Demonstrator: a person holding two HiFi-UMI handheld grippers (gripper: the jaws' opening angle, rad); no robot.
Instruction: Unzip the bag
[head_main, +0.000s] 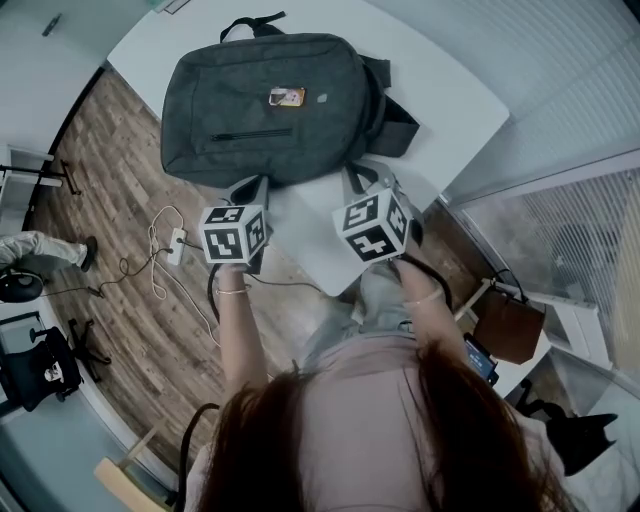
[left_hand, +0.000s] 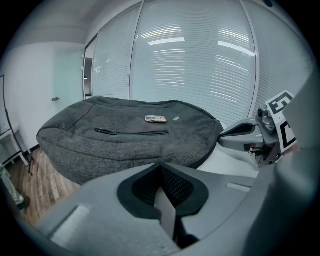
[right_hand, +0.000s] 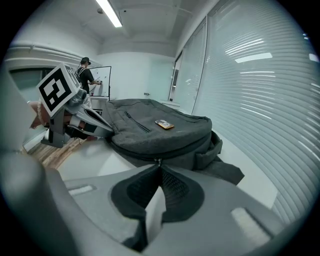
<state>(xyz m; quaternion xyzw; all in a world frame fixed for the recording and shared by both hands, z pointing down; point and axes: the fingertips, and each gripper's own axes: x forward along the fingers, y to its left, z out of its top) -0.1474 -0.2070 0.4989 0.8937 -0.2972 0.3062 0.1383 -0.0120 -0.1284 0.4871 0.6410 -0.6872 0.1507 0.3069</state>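
A dark grey backpack (head_main: 265, 105) lies flat on the white table (head_main: 450, 90), its front pocket zipper (head_main: 250, 133) closed and a small label (head_main: 286, 97) facing up. My left gripper (head_main: 250, 186) hovers at the bag's near edge, shut and holding nothing; in its own view the bag (left_hand: 125, 135) fills the space ahead. My right gripper (head_main: 362, 177) is at the near right edge, also shut. In the right gripper view a small zipper pull (right_hand: 158, 161) on the bag's side seam sits right at the closed tips of the right gripper (right_hand: 159, 166). I cannot tell whether they touch it.
The table's near corner lies between the two grippers. A power strip with cables (head_main: 175, 240) lies on the wooden floor at left, by a black chair (head_main: 40, 365). A brown bag (head_main: 510, 325) stands on the floor at right. A person (right_hand: 86, 70) stands far back.
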